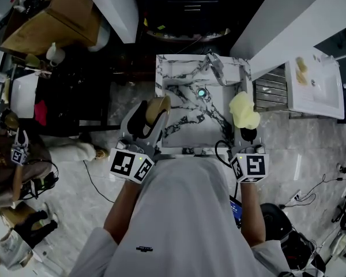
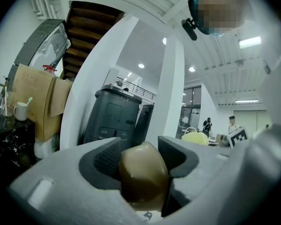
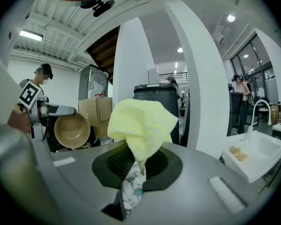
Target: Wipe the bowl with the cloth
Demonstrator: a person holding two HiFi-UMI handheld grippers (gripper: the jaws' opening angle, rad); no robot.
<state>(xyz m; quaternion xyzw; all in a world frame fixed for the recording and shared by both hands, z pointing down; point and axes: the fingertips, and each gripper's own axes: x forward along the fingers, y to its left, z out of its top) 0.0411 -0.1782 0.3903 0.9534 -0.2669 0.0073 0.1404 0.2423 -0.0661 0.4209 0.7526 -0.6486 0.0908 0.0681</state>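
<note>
Over the marbled sink (image 1: 161,68), we hold the tan bowl (image 1: 157,107) on edge, clamped between the jaws of our left gripper (image 2: 139,157). Our right gripper (image 3: 135,165) pinches the yellow cloth (image 3: 141,125), which bunches above its jaws, apart from the bowl.

**Three cameras, crossed sightlines**

The head view looks steeply down on the marbled bench (image 1: 184,128). The gripper views ride close behind the left tongs (image 2: 140,156) and right tongs (image 3: 138,163), tilted upward. The right one also sees the bowl (image 3: 72,131), the left one the cloth (image 2: 195,138).
</note>
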